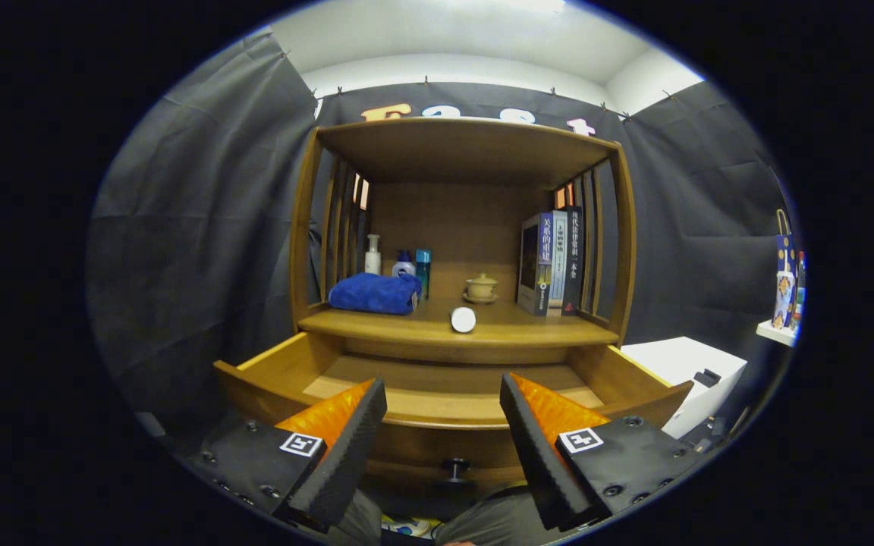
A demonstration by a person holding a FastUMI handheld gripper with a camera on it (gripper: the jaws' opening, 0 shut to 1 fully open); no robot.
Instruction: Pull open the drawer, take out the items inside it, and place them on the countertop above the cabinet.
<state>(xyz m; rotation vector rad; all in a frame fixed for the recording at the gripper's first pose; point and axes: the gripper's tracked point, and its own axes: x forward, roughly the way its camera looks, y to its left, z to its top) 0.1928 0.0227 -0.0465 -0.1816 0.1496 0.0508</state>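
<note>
Gripper view shows the drawer already pulled out and seemingly bare inside, a white cylinder lying on the desk above it, and the gripper released, fingers spread empty before the drawer front

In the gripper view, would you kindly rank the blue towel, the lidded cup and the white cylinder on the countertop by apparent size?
1. Blue towel, clearly largest.
2. Lidded cup and white cylinder look alike; the cylinder lies nearer the camera, so no ranking.
The gripper is open, before the open drawer.
</note>
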